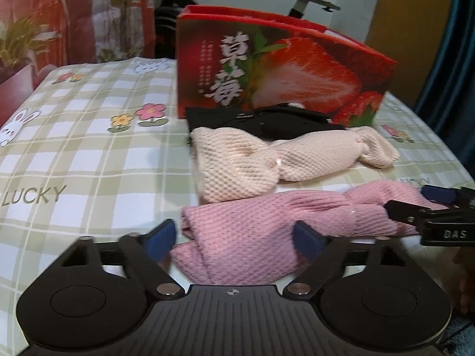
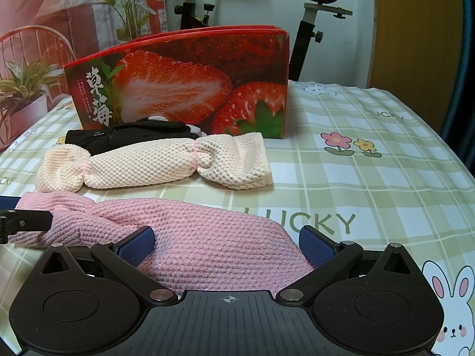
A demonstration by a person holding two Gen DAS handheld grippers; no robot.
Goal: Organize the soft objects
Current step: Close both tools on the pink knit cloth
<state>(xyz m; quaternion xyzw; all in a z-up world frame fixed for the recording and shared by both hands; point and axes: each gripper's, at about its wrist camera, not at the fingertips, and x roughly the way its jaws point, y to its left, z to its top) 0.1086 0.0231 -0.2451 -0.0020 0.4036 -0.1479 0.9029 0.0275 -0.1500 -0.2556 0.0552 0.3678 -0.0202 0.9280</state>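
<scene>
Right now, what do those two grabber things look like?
Both match. The left gripper and right gripper each have a black ribbed body with two round black discs, silver pivot screws, a small crosshair mark, and black fingers faced with dark blue textured pads. The right one's side shows white letters "DAS". No cables or sleeves show.

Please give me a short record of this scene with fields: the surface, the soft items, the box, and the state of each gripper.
surface: checked cloth with rabbits and flowers
soft items: pink towel nearest, cream towel behind it, black item by the box
box: strawberry box, upright at the back
left gripper: open, one end of pink towel between its fingers
right gripper: open, other end between its fingers
</scene>
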